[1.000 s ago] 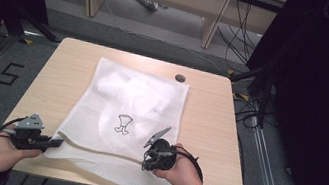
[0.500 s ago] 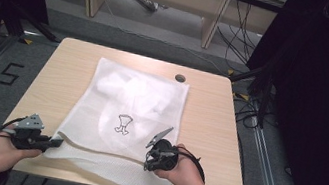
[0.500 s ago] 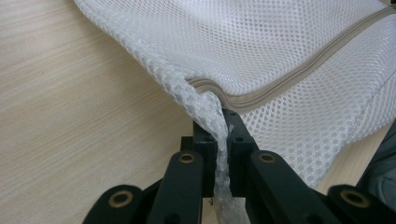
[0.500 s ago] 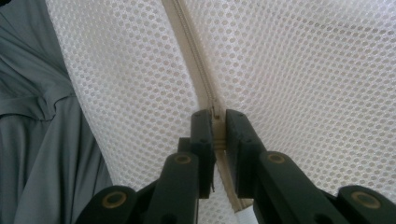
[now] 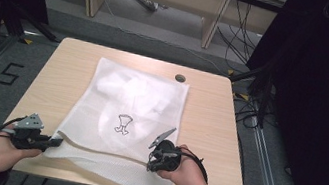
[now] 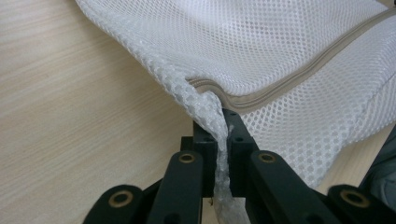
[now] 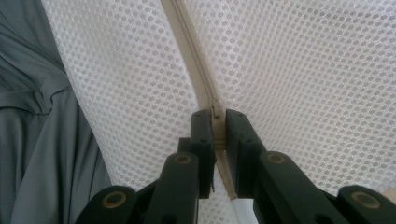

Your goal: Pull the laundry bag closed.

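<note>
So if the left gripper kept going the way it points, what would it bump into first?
The white mesh bag. The left gripper already pinches the bag's corner, jaws shut, and points along the beige zipper. Straight on is more mesh, probably then the right gripper, though depth is hard to judge.

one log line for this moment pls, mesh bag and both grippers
scene: white mesh laundry bag flat on table | left gripper: shut on bag's corner edge | right gripper: shut on zipper | bag: not lifted
</note>
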Demonstrator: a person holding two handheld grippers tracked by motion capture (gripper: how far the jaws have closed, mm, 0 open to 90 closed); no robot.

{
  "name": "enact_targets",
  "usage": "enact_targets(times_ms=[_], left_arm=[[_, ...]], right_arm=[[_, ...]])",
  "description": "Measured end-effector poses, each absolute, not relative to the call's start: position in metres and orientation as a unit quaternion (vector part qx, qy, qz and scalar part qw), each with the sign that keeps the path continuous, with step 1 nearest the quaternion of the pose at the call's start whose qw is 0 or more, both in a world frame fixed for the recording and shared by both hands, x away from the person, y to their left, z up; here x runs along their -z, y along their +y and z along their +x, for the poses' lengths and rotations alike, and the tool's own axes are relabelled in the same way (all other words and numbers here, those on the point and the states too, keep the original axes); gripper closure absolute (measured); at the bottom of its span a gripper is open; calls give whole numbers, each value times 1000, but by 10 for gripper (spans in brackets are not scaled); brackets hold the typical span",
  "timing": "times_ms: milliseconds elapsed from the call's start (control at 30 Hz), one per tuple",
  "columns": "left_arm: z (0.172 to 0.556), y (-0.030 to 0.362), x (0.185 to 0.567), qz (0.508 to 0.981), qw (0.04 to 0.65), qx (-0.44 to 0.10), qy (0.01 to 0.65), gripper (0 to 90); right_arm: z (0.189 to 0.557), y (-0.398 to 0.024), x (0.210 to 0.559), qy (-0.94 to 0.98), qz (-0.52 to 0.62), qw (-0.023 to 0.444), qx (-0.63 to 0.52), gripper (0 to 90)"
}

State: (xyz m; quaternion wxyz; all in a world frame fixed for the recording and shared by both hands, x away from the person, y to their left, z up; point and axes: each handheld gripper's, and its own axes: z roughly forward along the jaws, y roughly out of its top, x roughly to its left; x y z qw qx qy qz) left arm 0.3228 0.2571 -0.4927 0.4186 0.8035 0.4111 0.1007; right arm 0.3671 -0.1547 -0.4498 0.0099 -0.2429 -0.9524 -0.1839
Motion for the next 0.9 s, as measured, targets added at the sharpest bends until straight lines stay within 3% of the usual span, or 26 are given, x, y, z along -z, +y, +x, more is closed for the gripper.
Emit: enact_targets(times_ms=[900], left_arm=[[323, 257, 493, 799, 421, -105, 417, 853]], right_arm=[[365, -180, 460, -955, -255, 11, 153, 826]])
